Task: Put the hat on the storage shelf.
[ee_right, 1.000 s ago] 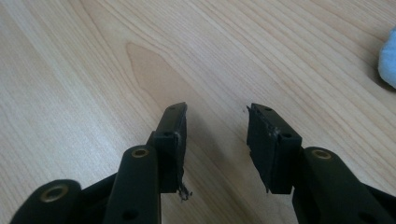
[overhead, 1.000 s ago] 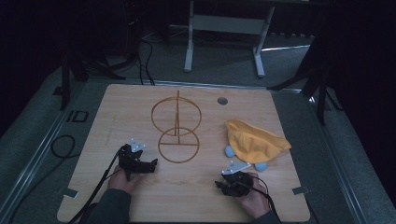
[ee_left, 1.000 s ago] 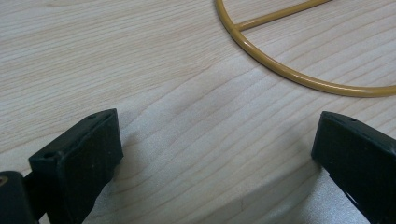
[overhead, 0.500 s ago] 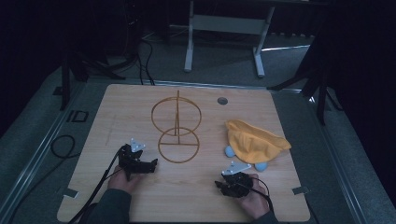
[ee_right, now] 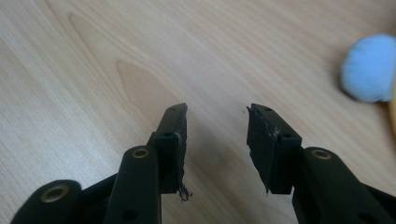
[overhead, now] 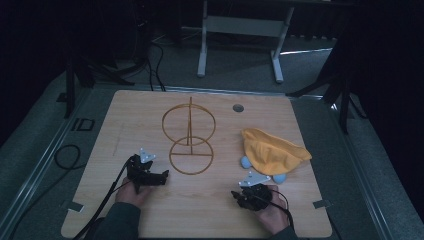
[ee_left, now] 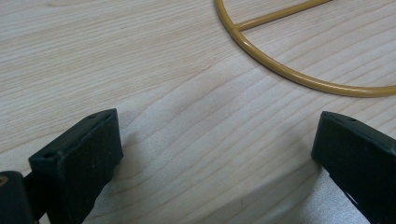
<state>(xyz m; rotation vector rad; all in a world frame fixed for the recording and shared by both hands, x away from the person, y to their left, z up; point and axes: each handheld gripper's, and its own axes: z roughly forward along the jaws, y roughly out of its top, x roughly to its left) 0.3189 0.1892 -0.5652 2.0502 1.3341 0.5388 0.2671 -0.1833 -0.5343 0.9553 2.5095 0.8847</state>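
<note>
So our right gripper, jaws apart w/ nothing held, sits nearest the yellow cloth at 1 o'clock; left gripper, wide open, is by the wire stand.

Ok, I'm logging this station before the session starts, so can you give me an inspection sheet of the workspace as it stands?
Surface: light wooden table, with a round grommet hole.
Job's things: gold wire stand, two rings on a post; yellow cloth lying over blue pom-poms.
Clutter: nothing seen.
Grippers: left hand-held gripper open and right hand-held gripper open, both empty, low over bare wood.
Cables: black cable trails off the near edge.
Surroundings: dark room, grey floor, white desk frame behind.
</note>
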